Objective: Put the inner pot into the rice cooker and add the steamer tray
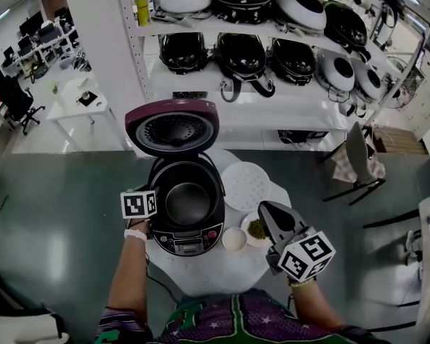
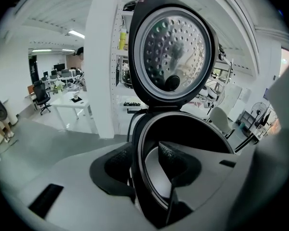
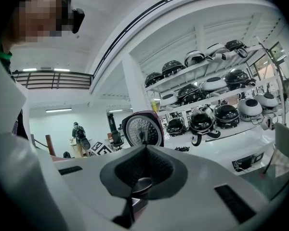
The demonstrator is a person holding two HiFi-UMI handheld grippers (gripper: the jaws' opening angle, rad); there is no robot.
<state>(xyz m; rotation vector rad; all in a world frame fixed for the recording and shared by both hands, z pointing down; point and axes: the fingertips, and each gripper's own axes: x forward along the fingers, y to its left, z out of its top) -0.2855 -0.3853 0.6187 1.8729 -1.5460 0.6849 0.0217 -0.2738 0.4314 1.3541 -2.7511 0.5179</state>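
The left tool (image 2: 144, 167) is standing with its jaws apart, one pad outside the open rice cooker (image 1: 190, 244) and the other inside the inner pot (image 1: 188, 203) seated in it. The right tool (image 3: 143, 167) is hovering with its jaws pressed together and empty. The steamer tray (image 1: 246, 185) is lying on the counter (image 1: 215, 274) just beyond it.

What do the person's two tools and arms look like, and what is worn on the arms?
The left tool and the right tool each have a wide, pale grey body and two black textured pads. Each carries a white cube with black square markers. A white band sits on the left wrist. The short sleeves are purple with a pattern.
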